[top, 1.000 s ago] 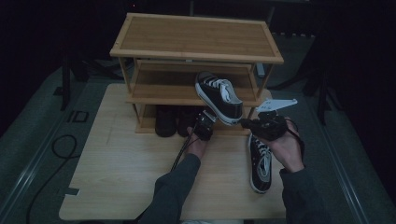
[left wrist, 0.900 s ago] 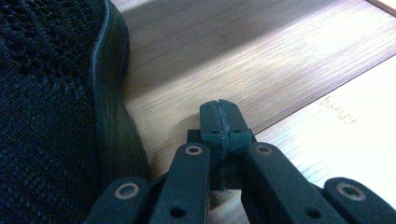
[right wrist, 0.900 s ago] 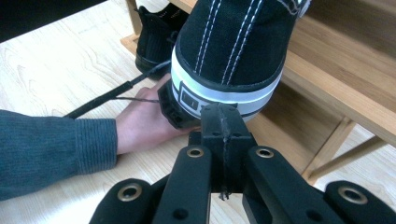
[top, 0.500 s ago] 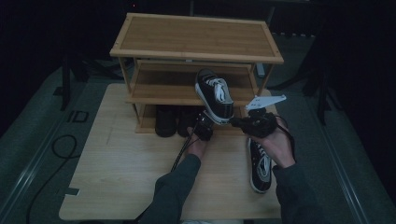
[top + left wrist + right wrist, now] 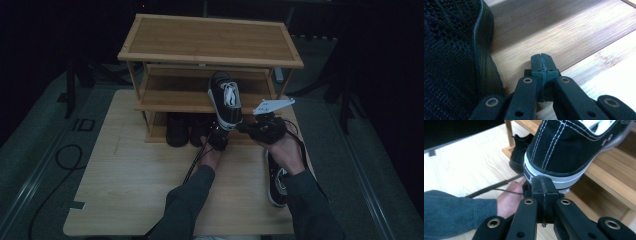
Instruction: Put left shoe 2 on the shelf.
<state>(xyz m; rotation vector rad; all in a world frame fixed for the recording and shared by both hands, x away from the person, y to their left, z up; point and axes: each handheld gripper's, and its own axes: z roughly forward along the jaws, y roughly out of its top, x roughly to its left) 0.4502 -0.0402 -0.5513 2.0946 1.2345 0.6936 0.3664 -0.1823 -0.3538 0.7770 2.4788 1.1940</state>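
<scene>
The sneaker (image 5: 226,97) sits on the middle shelf (image 5: 165,97) of the shoe rack (image 5: 210,40), toe toward the back and heel hanging a little over the front edge. A second ago it lay slanted across that shelf with its toe out to the right; now it runs nearly straight in, so the job of squaring it up looks almost done and what remains is probably a push to seat the heel fully on the board. Your right gripper (image 5: 245,127) has slid in from the right and its clenched jaws, with nothing between them, stand right at the white heel sole (image 5: 549,178), touching it or very nearly. Your left gripper (image 5: 218,137) has kept its place just below the heel, low in front of the bottom shelf; its jaws are also pressed together on nothing, and a dark mesh shoe (image 5: 449,62) lies close on its left side. Mind the edges: the overhanging heel can tip off the front lip if you nudge it sideways, the rack's right post (image 5: 272,87) stands near the toe side, and the top shelf caps the room above. The open room is on the middle shelf to the left of the sneaker and on the bare table (image 5: 130,175) to your left; on the right the other sneaker (image 5: 276,175) lies under your forearm, and dark shoes (image 5: 177,130) take up the bottom shelf.
</scene>
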